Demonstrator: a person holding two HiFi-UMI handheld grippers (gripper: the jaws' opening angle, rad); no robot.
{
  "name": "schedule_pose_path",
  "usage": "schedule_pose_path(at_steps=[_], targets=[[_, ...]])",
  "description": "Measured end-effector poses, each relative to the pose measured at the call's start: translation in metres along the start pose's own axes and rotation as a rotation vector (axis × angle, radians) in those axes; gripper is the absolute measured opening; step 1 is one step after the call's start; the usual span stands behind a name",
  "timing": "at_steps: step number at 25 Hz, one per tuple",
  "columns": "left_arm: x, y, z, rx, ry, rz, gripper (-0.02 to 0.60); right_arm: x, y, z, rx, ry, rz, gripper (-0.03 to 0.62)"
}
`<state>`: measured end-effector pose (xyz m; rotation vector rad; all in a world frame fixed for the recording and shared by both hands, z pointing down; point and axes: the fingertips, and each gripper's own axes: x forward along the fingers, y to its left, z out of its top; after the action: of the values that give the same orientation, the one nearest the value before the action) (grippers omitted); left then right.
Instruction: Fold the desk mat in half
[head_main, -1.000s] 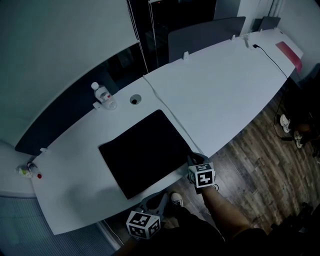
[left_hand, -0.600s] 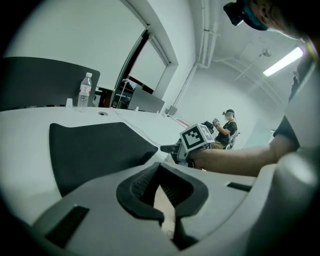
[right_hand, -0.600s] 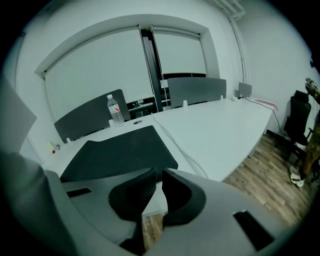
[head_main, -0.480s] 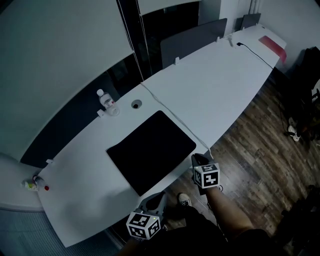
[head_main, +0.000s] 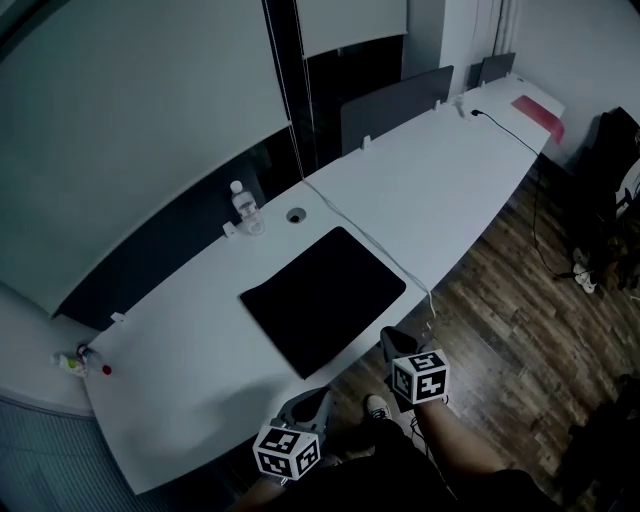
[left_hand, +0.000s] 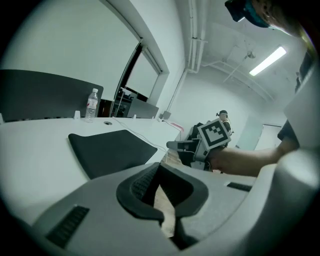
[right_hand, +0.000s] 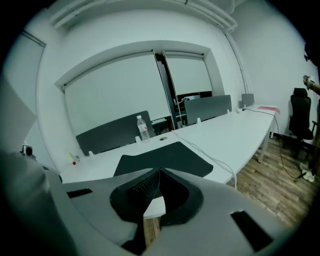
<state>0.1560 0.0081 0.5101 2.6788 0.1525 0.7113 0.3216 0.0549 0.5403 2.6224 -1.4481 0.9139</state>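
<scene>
The black desk mat lies flat and unfolded on the white table, close to its front edge. Both grippers hang off the table in front of that edge, above the person's legs and apart from the mat. My left gripper is shut with nothing between its pads; it looks at the mat from the near left. My right gripper has just been closing and is shut on nothing. It faces the mat across the front edge, and it shows in the left gripper view.
A water bottle and a round cable hole sit behind the mat. A white cable runs along the mat's right side and over the front edge. Grey dividers line the back; a red folder lies far right. Wooden floor lies to the right.
Both grippers have drawn back from the mat's near edge towards the person and risen. The right one was at the mat's near right corner and is now apart. The mat stays flat.
</scene>
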Motion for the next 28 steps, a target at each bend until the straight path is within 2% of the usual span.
schedule_pose_path(at_steps=[5, 11, 21, 28], targets=[[-0.037, 0.003, -0.006, 0.015, -0.026, 0.017, 0.006, -0.031, 0.058, 0.002, -0.022, -0.054, 0.063, 0.026], [-0.078, 0.003, -0.020, 0.018, -0.053, 0.031, 0.006, -0.062, 0.114, -0.016, -0.053, -0.073, 0.108, 0.025], [-0.137, -0.002, -0.054, 0.010, -0.076, 0.044, 0.006, -0.104, 0.173, -0.054, -0.066, -0.081, 0.130, 0.025], [-0.160, -0.014, -0.075, -0.004, -0.078, 0.044, 0.006, -0.129, 0.196, -0.076, -0.079, -0.073, 0.143, 0.025]])
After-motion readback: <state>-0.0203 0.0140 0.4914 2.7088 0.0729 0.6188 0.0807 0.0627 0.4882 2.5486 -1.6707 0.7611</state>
